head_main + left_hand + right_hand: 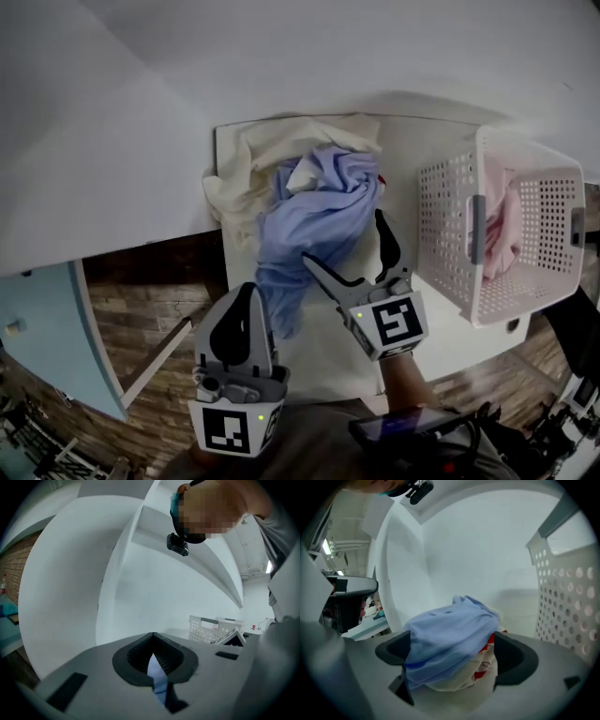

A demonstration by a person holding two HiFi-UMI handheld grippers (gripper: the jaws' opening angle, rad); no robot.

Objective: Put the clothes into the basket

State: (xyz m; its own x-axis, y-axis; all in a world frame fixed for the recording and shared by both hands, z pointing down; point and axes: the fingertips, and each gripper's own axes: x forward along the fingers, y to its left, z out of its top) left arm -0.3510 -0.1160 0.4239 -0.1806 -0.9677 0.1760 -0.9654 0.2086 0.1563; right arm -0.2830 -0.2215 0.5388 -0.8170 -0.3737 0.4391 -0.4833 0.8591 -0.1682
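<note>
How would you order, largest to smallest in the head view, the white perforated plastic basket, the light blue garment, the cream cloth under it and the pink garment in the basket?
1. white perforated plastic basket
2. light blue garment
3. cream cloth: partly covered, so unsure
4. pink garment

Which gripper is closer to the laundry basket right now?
Right. The right gripper sits open just left of the basket, at the blue shirt; the left gripper is farther left, beyond the shirt.
</note>
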